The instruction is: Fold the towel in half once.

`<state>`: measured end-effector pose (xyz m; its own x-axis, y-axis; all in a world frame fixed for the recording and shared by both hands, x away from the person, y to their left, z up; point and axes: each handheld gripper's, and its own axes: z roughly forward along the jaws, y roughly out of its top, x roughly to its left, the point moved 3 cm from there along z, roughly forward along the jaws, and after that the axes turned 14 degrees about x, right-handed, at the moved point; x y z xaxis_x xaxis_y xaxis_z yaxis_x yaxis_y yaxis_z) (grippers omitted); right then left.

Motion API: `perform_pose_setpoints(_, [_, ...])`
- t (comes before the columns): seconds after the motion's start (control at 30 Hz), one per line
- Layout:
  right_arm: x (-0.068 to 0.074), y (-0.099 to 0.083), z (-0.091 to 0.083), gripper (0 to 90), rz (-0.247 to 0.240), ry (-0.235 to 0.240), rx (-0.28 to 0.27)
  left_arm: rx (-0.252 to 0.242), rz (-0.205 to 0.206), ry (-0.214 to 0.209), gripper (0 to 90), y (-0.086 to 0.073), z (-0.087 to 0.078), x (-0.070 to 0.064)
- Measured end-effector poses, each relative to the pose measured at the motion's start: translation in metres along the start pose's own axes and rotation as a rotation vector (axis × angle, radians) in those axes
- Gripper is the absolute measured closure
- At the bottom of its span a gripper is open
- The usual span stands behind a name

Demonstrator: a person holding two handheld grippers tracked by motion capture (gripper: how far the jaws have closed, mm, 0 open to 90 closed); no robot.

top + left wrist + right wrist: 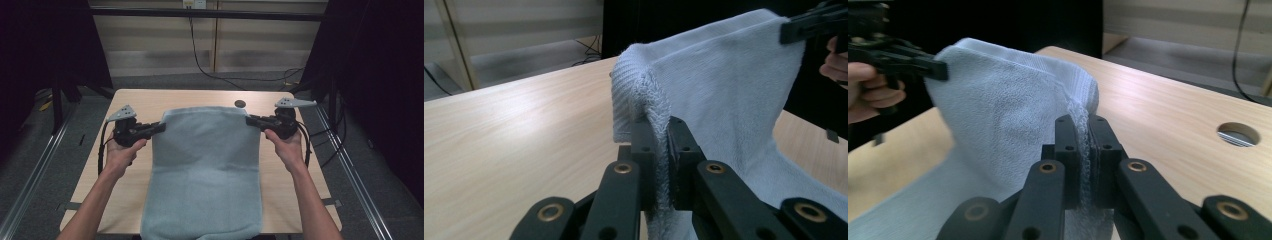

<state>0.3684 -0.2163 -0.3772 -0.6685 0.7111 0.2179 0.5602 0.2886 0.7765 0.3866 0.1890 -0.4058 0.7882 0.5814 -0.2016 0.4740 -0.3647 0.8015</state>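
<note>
A soft, pale blue terry towel lies down the middle of a light wooden table. Its far edge is lifted up off the wood, and the near end hangs over the table edge at 6 o'clock.

The left black two-jaw gripper sits at about 9 o'clock from the towel's middle. A hand holds it from below. Its jaws are pressed tight on the towel's far left corner. In the left gripper view, the towel goes up between the two black jaws of this gripper and folds over the top.

The right black two-jaw gripper sits at about 2 o'clock from the towel's middle, held by the other hand. Its jaws are squeezed on the far right corner. In the right gripper view, the fluffy edge of the towel is pinched between the jaws of this gripper.

A small round hole is in the table at 12 o'clock, just past the towel's raised edge. It also shows in the right gripper view. No box, bowl or bin is on the table.
</note>
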Motion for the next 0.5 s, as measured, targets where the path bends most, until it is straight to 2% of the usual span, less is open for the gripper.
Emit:
perform_pose_setpoints(0.07, [0.009,-0.006,-0.008,85.2,-0.018,0.025,-0.009,0.006,0.014,0.013,84.4,-0.006,-0.008,-0.002])
perform_pose_setpoints(0.17, [0.022,-0.013,-0.022,85.2,-0.028,0.04,-0.014,-0.005,0.01,-0.006,84.4,-0.016,-0.02,-0.007])
perform_pose_setpoints(0.33, [0.048,-0.034,-0.037,85.3,-0.078,0.053,0.025,-0.005,0.022,-0.031,84.5,-0.037,-0.037,-0.024])
perform_pose_setpoints(0.4, [0.057,-0.044,-0.04,85.2,-0.085,0.057,0.039,0.009,0.028,-0.018,84.4,-0.044,-0.041,-0.033])
perform_pose_setpoints(0.43, [0.061,-0.05,-0.041,85.2,-0.088,0.06,0.054,0.019,0.034,-0.03,84.5,-0.049,-0.041,-0.037])
perform_pose_setpoints(0.47, [0.065,-0.057,-0.041,85.2,-0.09,0.058,0.07,0.049,0.038,-0.038,84.5,-0.055,-0.041,-0.041])
perform_pose_setpoints(0.5, [0.068,-0.064,-0.04,85.2,-0.082,0.059,0.08,0.076,0.044,-0.023,84.4,-0.062,-0.039,-0.045])
